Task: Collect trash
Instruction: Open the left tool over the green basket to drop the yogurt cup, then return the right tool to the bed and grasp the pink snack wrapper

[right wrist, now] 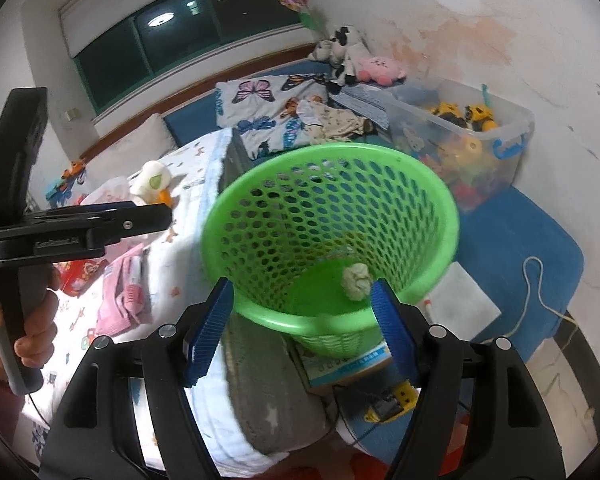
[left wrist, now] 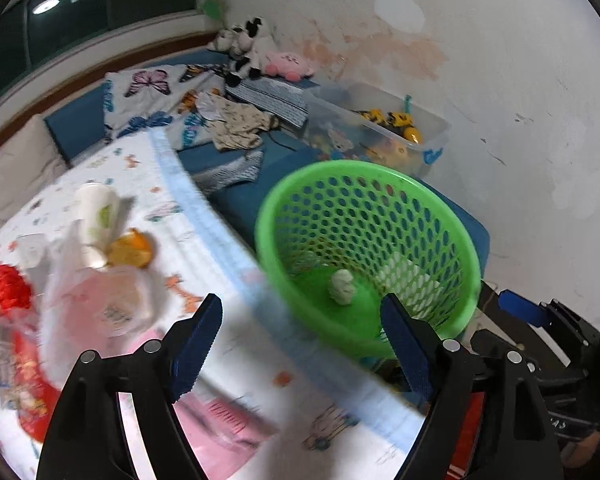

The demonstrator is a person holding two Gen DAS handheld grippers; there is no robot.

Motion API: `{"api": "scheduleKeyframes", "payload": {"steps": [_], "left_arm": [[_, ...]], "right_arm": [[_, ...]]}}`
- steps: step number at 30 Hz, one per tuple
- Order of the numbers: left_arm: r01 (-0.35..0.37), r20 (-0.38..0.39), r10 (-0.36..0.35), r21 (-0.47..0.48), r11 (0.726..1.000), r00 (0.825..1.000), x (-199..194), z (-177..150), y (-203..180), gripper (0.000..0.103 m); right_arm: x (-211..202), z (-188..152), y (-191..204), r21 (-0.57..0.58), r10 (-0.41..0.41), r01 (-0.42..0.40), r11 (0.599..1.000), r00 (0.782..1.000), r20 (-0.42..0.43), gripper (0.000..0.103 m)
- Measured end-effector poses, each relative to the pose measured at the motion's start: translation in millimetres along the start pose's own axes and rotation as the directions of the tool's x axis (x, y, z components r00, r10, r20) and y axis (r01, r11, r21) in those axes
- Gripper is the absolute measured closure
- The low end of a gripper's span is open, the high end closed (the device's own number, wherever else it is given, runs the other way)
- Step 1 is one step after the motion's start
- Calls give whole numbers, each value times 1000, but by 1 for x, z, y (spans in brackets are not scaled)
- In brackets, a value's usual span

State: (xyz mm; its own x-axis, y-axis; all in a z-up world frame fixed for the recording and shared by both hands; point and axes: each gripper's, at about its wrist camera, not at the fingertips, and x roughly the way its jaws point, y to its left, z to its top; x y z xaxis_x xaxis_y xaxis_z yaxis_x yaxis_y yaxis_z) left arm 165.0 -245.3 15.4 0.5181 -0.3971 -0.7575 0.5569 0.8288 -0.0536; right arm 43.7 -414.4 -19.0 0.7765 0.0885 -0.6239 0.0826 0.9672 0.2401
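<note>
Trash wad (right wrist: 356, 281) sits in the green basket (right wrist: 428, 184)!
Left tongs (left wrist: 300, 344) and right tongs (right wrist: 306, 318) both gape empty, just before the basket.

no legible text on any object

My left-wrist view blurs the litter pile (left wrist: 80, 280) on the bed; my right-wrist view's edge crops the hand (right wrist: 4, 320).

Clear toy bin (right wrist: 496, 136) by wall, plush toys (right wrist: 360, 60) in corner, butterfly blanket (right wrist: 260, 100) on bed, dark window (right wrist: 172, 36).
</note>
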Motion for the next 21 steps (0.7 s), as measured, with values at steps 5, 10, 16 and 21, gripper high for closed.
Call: {"api": "scheduleKeyframes", "payload": {"steps": [5,10,16,21], "left_arm": [[-54,22,55,-42,998,998,-23,-13,29,25],[-125,47,129,-90,988,991,-45,-27,60,25],[-181,35,189,-167,969,981,-63,-52,102,25],[-217,27,230,-238,947,973,-77,-73,137,25]], "right_arm": [[4,6,20,-40,34,-35,999,999,-3,30],[10,14,44,-86,70,-70,994,998,-6,29],[22,25,76,-144,125,-127,981,992,-24,28],[34,29,110,-198,173,-179,964,984,-45,28]]}}
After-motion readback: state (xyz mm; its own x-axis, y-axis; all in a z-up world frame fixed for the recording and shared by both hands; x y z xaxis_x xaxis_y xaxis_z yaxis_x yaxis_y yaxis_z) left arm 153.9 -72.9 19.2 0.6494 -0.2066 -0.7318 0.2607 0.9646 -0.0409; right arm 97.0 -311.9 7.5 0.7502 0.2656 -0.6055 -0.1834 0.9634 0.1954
